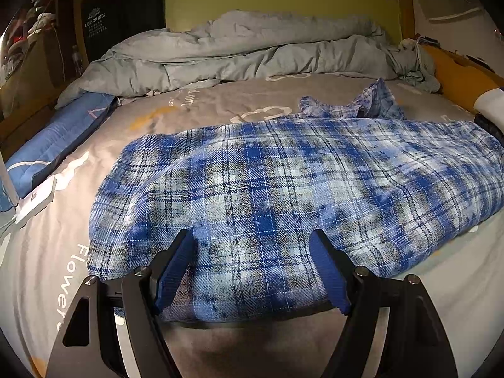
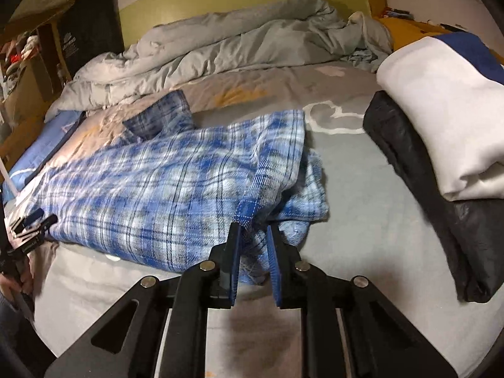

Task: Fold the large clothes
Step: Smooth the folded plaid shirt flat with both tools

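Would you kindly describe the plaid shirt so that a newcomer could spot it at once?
Start at the bed's grey printed sheet, in front of the rumpled grey duvet. The plaid shirt lies spread across its middle. It alone is blue-and-white checked; the folded white garment and black one beside it are plain.

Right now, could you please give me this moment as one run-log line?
garment: plaid shirt spread on bed | left gripper: open over hem | right gripper: pinching shirt corner

The shirt [image 2: 163, 186] lies on the bed [image 2: 346, 170], left of folded clothes [image 2: 441, 132].
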{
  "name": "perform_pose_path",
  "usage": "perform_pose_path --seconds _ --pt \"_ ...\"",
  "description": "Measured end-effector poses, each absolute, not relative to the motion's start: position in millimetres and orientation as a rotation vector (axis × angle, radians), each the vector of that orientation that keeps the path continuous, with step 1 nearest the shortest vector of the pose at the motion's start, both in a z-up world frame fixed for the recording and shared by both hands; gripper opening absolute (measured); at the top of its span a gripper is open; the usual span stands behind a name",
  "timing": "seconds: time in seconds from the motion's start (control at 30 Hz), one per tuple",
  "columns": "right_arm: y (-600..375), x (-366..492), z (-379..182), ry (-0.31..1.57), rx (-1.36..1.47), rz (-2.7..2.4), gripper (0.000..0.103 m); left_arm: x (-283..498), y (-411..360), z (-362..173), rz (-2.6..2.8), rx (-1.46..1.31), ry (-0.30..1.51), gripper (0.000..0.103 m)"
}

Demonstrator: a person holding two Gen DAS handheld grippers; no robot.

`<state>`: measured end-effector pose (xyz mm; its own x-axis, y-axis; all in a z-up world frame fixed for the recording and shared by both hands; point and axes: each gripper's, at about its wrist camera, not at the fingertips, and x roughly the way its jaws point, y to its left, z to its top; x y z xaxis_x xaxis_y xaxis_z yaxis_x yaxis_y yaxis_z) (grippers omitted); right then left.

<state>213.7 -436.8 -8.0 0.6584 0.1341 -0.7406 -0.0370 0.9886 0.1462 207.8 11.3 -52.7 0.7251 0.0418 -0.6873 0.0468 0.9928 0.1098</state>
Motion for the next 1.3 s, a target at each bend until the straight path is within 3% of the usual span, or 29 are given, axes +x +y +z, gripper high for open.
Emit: perform_pose_path --seconds 0.1,0.17,0.37,0.53,0.6,0.9,1.13,1.3 --pt "-432 217 -11 0.862 0.1 0.1 0.016 209 11 -54 -0.004 0.126 0.763 0.077" --pt "-432 217 -12 0.858 0.1 0.1 0.0 209 11 -54 -0.005 0.122 0.761 0.077" --pt "-442 195 17 0.679 0.019 -0.121 0.0 208 10 -55 -0.004 0.122 0.757 0.077" --pt "-463 212 -15 0.874 0.043 -0.241 0.0 209 9 -55 0.01 0.13 0.763 0.077" --pt "-481 217 -27 0.951 0.2 -0.194 0.0 208 9 -54 0.009 0.129 0.76 0.077" --pt "-461 197 21 0.674 0.239 -0.011 0.0 203 19 -44 0.015 0.073 0.719 0.077" --pt "-458 228 -30 0.957 0.184 -0.079 0.0 200 26 -34 0.017 0.041 0.686 0.077" --pt "-464 219 -20 0.903 0.161 -0.138 0.009 198 21 -32 0.009 0.06 0.676 0.077"
